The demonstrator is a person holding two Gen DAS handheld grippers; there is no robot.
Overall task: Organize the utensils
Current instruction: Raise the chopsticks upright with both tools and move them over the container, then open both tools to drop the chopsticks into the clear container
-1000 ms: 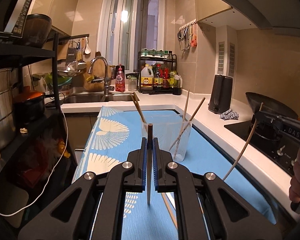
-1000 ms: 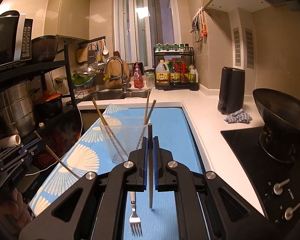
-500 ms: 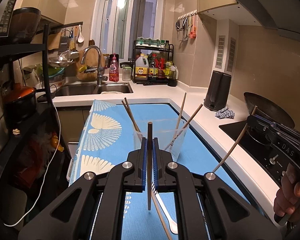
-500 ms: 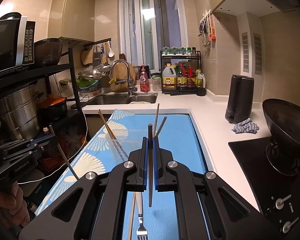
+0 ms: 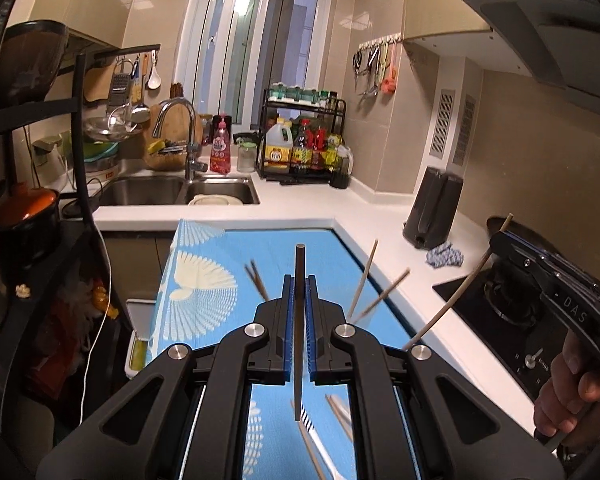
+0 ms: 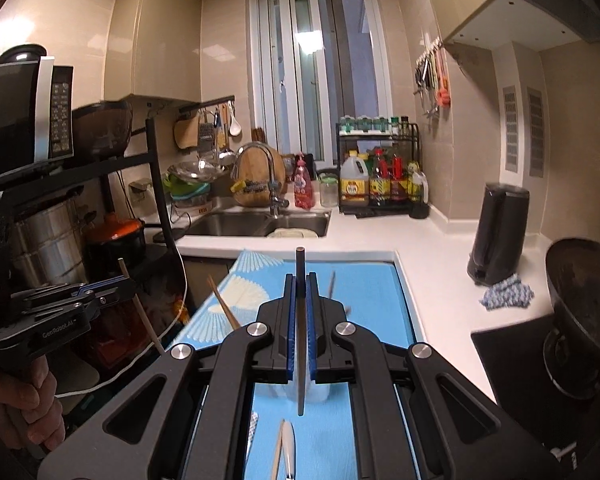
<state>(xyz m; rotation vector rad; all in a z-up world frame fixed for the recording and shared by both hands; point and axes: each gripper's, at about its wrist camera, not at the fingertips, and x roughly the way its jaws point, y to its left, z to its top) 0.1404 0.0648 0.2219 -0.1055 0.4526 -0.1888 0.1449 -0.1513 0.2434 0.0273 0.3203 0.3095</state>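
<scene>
My left gripper is shut on a chopstick that stands upright between its blue pads. My right gripper is shut on another chopstick, also upright. Each gripper shows in the other's view: the right gripper grips its pale chopstick aslant, and the left gripper does the same. The clear cup stands on the blue cloth, mostly hidden behind the jaws. Several chopsticks lean out of it. More utensils lie on the cloth below.
A white counter borders the cloth, with a sink and bottle rack behind. A black kettle, a rag and a stove with a wok are on the right. A shelf rack with pots stands left.
Both grippers have risen and drawn back with their chopsticks held. The cup has dropped in both views and is now mostly covered by the jaws.
</scene>
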